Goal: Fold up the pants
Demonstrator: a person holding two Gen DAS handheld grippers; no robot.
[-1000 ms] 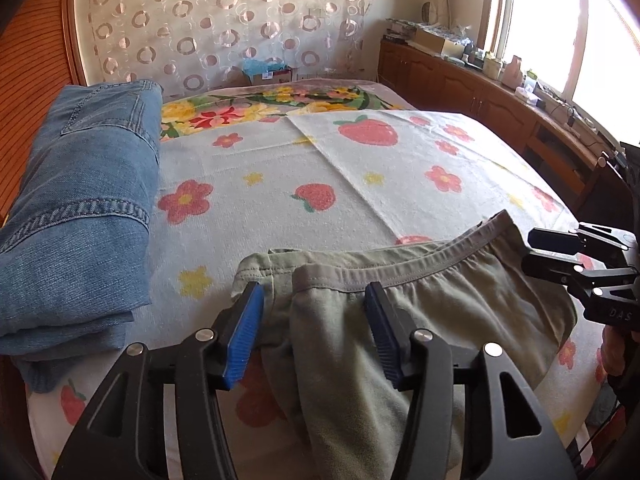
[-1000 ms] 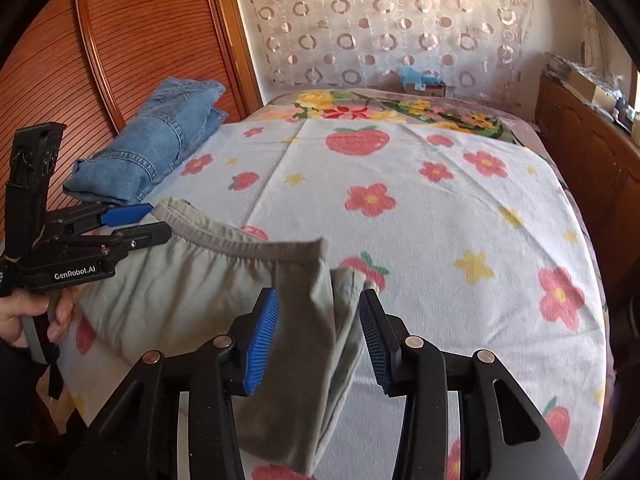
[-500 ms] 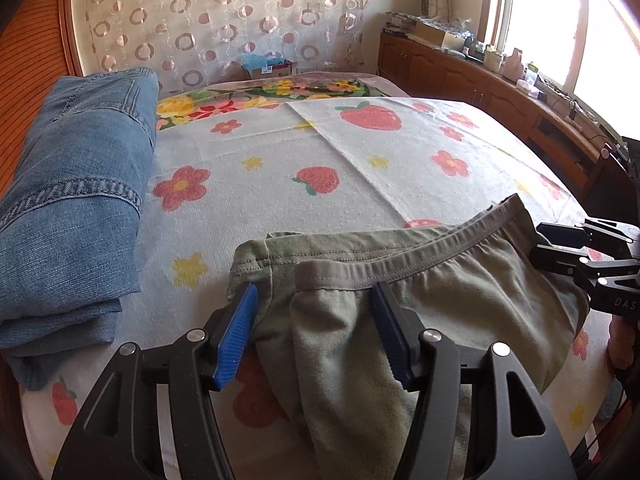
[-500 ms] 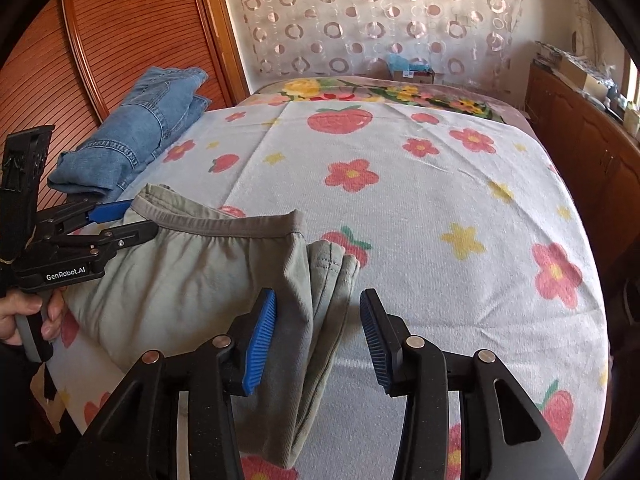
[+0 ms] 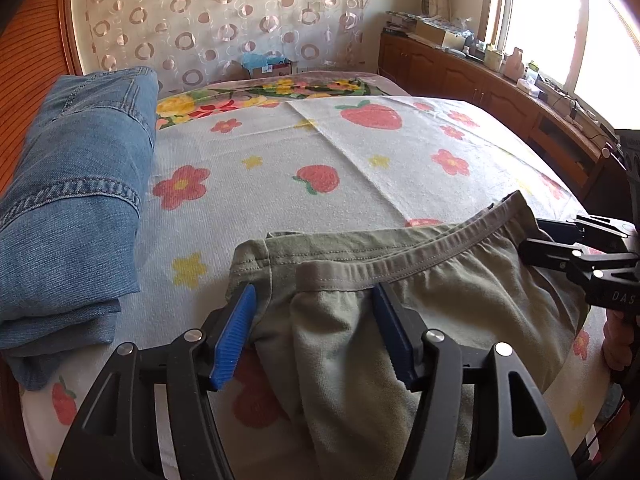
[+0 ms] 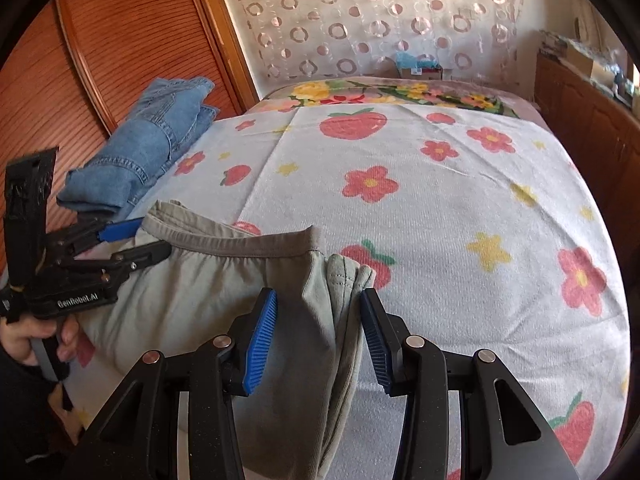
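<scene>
Both the left gripper [image 5: 314, 330] and right gripper [image 6: 318, 336] straddle the olive pants [image 5: 440, 320] at lower centre, jaws half-open, unclamped; lay edges flat before withdrawing.

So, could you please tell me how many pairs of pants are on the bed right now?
2: the folded blue jeans lie along the bed's left edge by the wooden wall, and the olive-green pants lie at the near edge between both grippers. More could be hidden out of frame.

The left gripper [image 6: 120, 240] body reads "GenRobot.AI"; the right gripper [image 5: 560, 240] body shows "DAS".
</scene>
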